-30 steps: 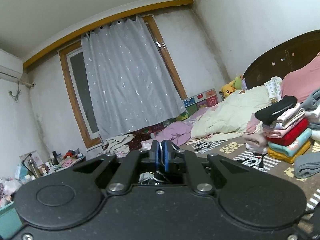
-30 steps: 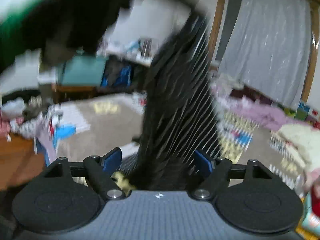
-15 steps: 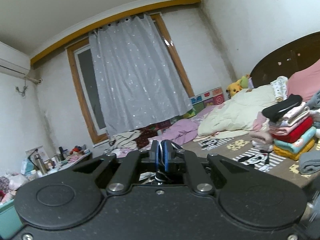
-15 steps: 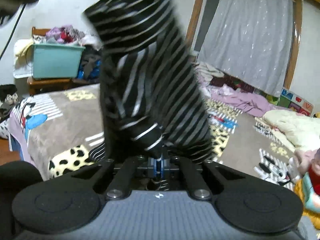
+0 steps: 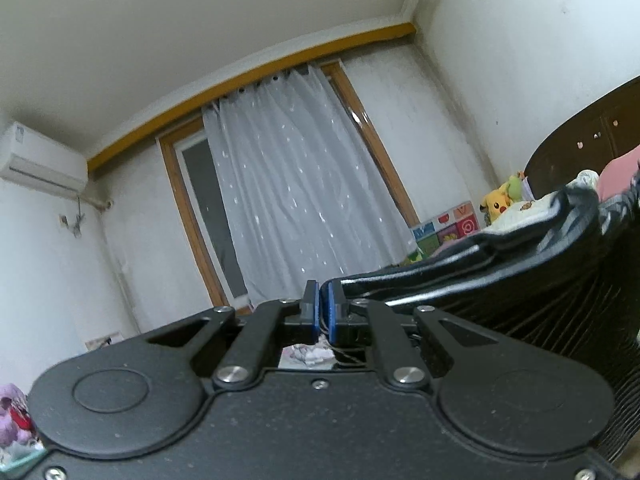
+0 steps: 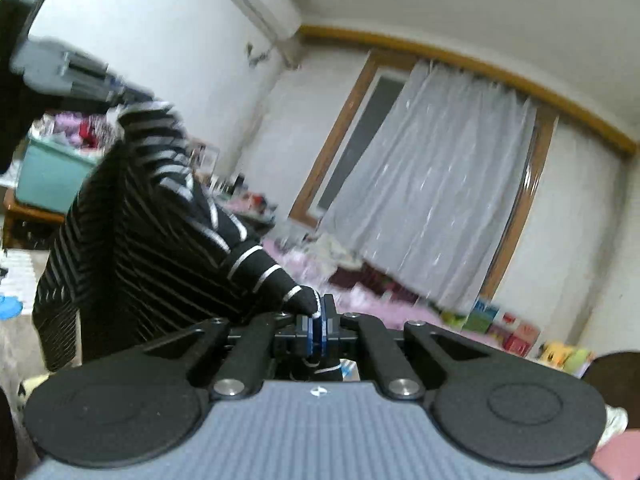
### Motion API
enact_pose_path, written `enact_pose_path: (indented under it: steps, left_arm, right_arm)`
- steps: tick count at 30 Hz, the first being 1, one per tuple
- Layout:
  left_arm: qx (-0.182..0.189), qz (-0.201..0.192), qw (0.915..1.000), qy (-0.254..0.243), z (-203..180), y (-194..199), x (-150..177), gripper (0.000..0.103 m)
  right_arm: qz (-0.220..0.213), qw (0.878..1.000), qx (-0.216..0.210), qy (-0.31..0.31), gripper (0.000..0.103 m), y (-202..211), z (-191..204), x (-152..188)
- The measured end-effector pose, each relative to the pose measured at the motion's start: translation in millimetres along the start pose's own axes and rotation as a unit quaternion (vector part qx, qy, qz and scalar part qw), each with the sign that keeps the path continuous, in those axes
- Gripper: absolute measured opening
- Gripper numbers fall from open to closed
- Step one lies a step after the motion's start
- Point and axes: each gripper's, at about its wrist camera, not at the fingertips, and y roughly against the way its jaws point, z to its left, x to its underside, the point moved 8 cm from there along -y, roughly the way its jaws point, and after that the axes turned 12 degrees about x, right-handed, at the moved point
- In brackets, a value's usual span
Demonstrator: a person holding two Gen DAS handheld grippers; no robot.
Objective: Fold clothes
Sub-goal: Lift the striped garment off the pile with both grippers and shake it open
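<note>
behind everything hangs a white curtain [image 5: 296, 184] over a wood-framed window. my right gripper [image 6: 318, 320] pinches a corner of the black striped garment [image 6: 132, 248]; my left gripper [image 5: 323, 312] is pressed together on its other end, cloth stretched in the air between. thin pinches could slip if i tug. a second ago the right jaws stood wide; both views now tilt higher.

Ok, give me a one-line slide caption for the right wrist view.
Right gripper shut on a corner of the black striped garment, lifted in front of the curtained window.
</note>
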Motion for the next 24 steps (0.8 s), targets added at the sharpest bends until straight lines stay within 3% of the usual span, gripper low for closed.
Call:
enact_pose_path:
  steps: [5, 10, 12, 15, 16, 19, 24]
  left_arm:
    - [-0.012, -0.018, 0.9997, -0.011, 5.1, 28.8, -5.9, 0.0]
    - [-0.013, -0.031, 0.9994, 0.006, 14.4, 62.6, -1.0, 0.0]
    - [-0.001, -0.015, 0.9998, 0.013, 10.2, 62.2, 14.4, 0.0]
    - [0.048, 0.042, 0.9975, 0.033, -7.8, 48.2, 61.8, 0.0]
    - [0.069, 0.067, 0.9946, 0.04, -18.9, 43.8, 84.4, 0.006]
    - [0.125, 0.118, 0.9833, 0.06, -58.3, 41.5, 141.5, 0.057]
    - [0.223, 0.169, 0.9552, 0.097, -145.7, 55.5, 204.4, 0.058]
  right_arm:
    - [-0.01, 1.0, -0.026, 0.004, 0.005, 28.1, -11.0, -21.0]
    - [0.0, 0.997, -0.067, 0.024, 0.005, 57.9, 4.3, -11.2]
    - [0.016, 0.996, -0.086, 0.021, 0.005, 66.1, 11.9, 1.1]
    - [0.064, 0.992, -0.11, 0.009, 0.005, 55.8, 28.7, 36.4]
    - [0.082, 0.99, -0.115, 0.007, 0.005, 48.0, 34.7, 51.4]
    - [0.121, 0.985, -0.119, -0.011, 0.005, 30.0, 47.6, 86.7]
    - [0.144, 0.983, -0.104, -0.049, 0.005, 17.7, 44.9, 108.8]
